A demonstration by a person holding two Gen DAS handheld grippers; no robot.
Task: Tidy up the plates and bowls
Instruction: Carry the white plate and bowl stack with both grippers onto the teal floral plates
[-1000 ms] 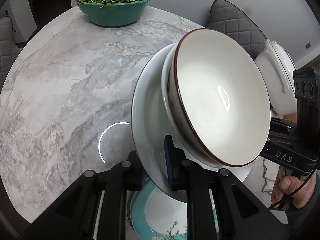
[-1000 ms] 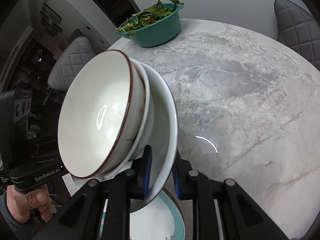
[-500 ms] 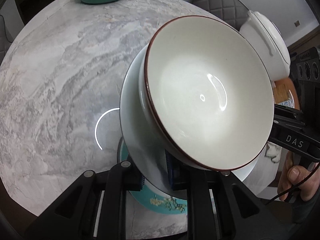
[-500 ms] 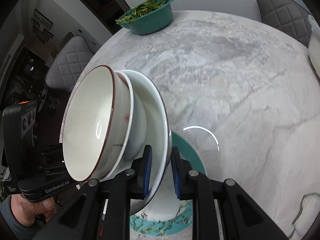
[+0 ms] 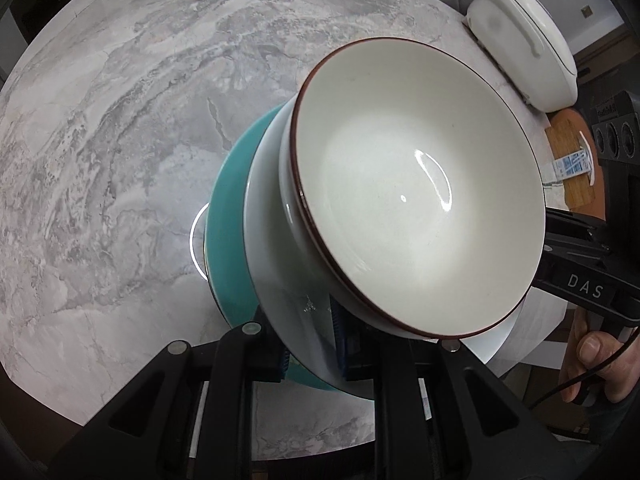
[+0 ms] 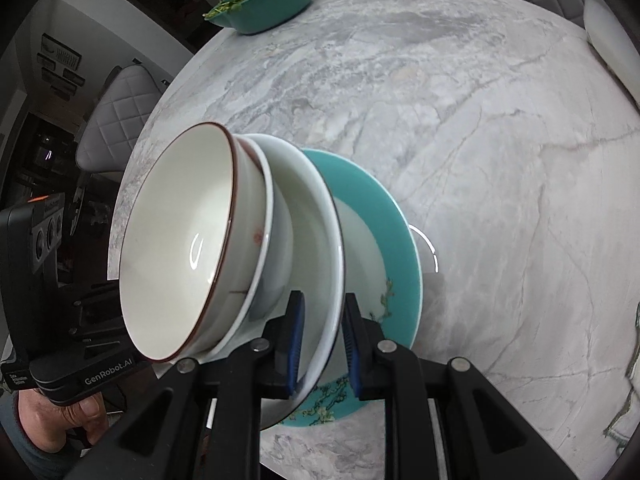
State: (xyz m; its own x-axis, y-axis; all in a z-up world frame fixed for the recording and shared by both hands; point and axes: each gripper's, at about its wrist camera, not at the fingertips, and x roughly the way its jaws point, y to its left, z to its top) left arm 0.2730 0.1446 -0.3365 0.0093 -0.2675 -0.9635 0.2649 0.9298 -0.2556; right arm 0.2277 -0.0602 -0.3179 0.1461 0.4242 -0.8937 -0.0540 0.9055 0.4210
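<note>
Claws are closed from both sides on 1 white plate: the left claw grips its near rim, and the right claw pinches the opposite rim between blue pads. 2 nested bowls are carried on the plate, a brown-rimmed bowl uppermost. The stack is held just over, perhaps touching, a teal plate on the marble surface. Stacking appears nearly done; next, the plate should be seated level, then both claws opened and withdrawn sideways.
</note>
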